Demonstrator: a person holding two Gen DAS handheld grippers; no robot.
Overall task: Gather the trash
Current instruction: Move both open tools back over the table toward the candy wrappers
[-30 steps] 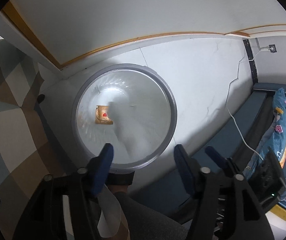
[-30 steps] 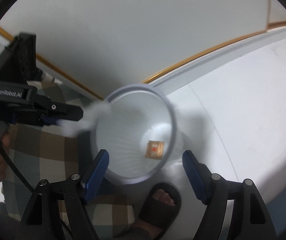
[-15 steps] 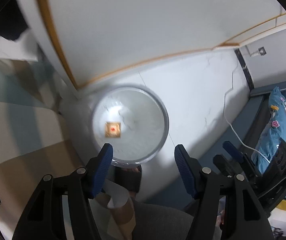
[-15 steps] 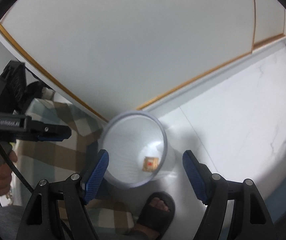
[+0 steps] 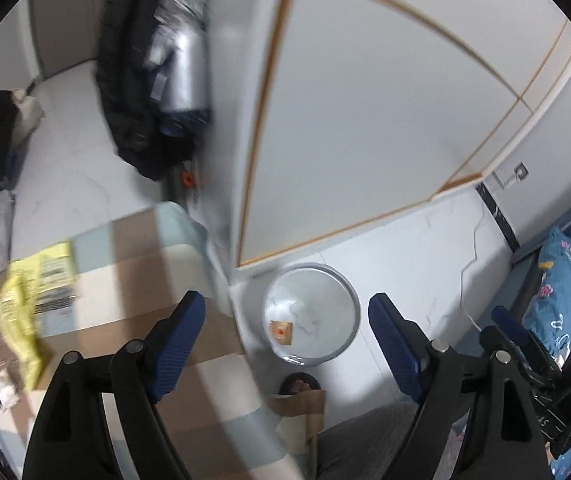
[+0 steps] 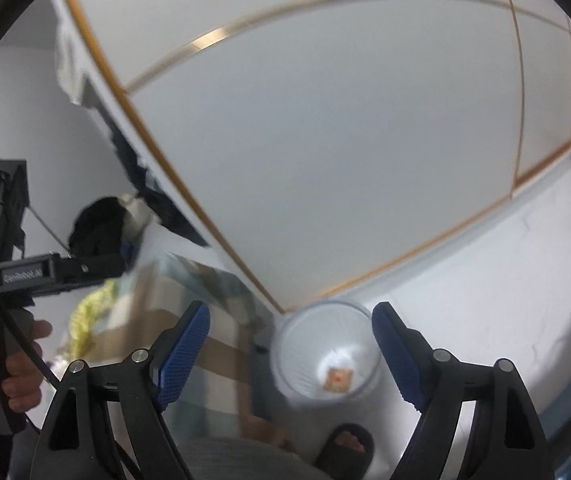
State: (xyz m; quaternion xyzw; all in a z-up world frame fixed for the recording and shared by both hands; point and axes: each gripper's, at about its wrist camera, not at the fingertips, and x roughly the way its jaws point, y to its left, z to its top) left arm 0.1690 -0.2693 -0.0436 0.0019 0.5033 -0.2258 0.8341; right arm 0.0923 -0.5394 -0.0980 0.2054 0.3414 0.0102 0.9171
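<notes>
Trash already sits in the white bin (image 5: 312, 316) on the floor: a small brown wrapper (image 5: 281, 331) and a crumpled white scrap (image 5: 297, 312). More lies on the checked cloth (image 5: 133, 264), a yellow packet (image 5: 33, 300) among it. The left gripper (image 5: 287, 342) and right gripper (image 6: 291, 354) are both opening, nothing between their jaws. Blur is the risk: a hasty reach could snag the cloth or miss the slippery packet.

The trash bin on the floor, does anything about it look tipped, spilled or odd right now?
Nothing stands out. The trash bin stands upright on the white floor beside the checked cloth, with a small brown wrapper and something white inside. Nothing lies spilled on the floor around it.
</notes>
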